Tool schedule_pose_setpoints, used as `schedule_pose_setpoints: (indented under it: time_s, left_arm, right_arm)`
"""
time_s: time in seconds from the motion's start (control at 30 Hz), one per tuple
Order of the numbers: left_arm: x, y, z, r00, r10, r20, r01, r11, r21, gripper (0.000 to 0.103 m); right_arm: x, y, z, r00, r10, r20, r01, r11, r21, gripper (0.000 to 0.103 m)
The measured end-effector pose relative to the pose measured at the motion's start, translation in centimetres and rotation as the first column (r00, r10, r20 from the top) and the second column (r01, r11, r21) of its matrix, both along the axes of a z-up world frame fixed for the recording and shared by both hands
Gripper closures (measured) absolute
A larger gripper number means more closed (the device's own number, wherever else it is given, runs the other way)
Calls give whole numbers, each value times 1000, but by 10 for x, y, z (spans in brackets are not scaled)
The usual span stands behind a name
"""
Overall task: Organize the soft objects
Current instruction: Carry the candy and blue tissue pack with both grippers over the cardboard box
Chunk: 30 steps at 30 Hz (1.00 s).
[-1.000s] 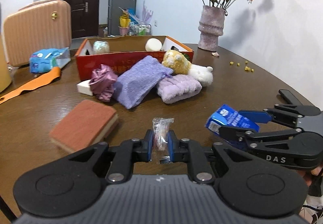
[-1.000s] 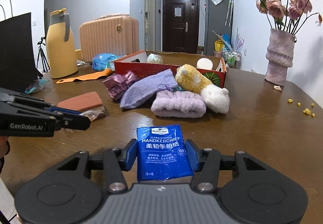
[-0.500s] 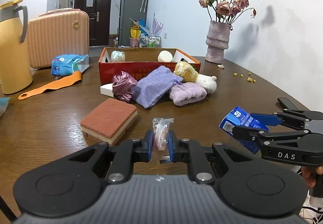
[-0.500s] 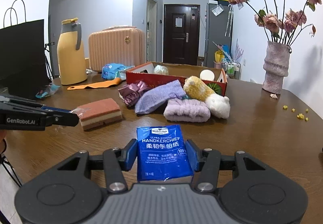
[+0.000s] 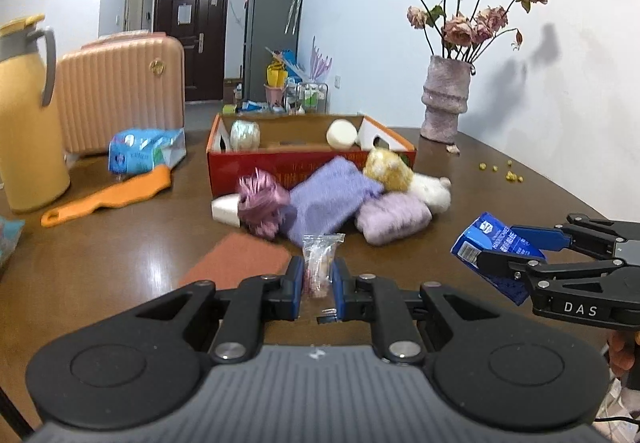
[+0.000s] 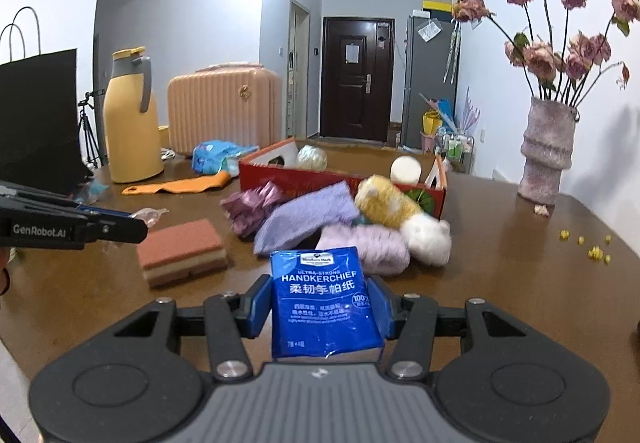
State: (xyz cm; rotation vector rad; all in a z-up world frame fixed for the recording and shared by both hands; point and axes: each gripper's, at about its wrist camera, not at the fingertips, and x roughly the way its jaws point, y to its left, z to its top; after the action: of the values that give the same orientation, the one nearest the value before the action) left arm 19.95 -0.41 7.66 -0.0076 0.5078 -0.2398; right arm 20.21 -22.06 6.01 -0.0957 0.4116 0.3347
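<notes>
My left gripper [image 5: 316, 279] is shut on a small clear plastic packet [image 5: 320, 257], held above the table. My right gripper [image 6: 320, 303] is shut on a blue handkerchief tissue pack [image 6: 322, 303], also held up; it shows in the left wrist view [image 5: 494, 249] at the right. A red cardboard box [image 5: 288, 161] stands at mid-table with a pale ball and a white round object inside. In front of it lie a purple scrunchie [image 5: 262, 201], a lilac cloth pouch [image 5: 328, 199], a lilac towel roll [image 5: 394, 217] and a yellow-and-white plush toy [image 5: 404, 175]. A rust-coloured sponge [image 6: 182, 251] lies to the left.
A yellow thermos jug [image 6: 130, 119], a peach suitcase [image 6: 224, 103], a blue wipes pack [image 5: 146, 149] and an orange shoehorn-like strip [image 5: 108, 197] are at the left. A vase of dried roses [image 5: 446, 105] stands at the back right, with yellow crumbs [image 5: 502, 169] nearby.
Both grippers have risen and pulled back from the table with their objects still held. The pile and the box look farther and lower in both views.
</notes>
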Motion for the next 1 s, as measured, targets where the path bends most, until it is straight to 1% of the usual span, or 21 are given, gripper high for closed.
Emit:
schedule_pose_setpoints:
  time_s: [0.27, 0.57, 0.77, 0.87, 1.0]
  left_arm:
    - [49, -3, 24, 999, -11, 45, 10, 1000, 20, 87]
    - [111, -3, 38, 999, -7, 47, 6, 1000, 27, 87]
    - [152, 1, 44, 999, -2, 43, 0, 999, 43, 87]
    - [170, -1, 46, 999, -13, 48, 9, 997, 72, 87]
    - [200, -4, 47, 999, -13, 52, 7, 994, 107, 87]
  right_arm:
    - [51, 5, 23, 999, 20, 38, -19, 999, -30, 52]
    - [110, 9, 42, 996, 45, 73, -40, 997, -66, 52]
    - [148, 13, 50, 994, 76, 72, -70, 994, -85, 52]
    - [165, 14, 52, 993, 98, 66, -92, 991, -93, 52]
    - [194, 15, 54, 994, 96, 58, -90, 990, -108, 52]
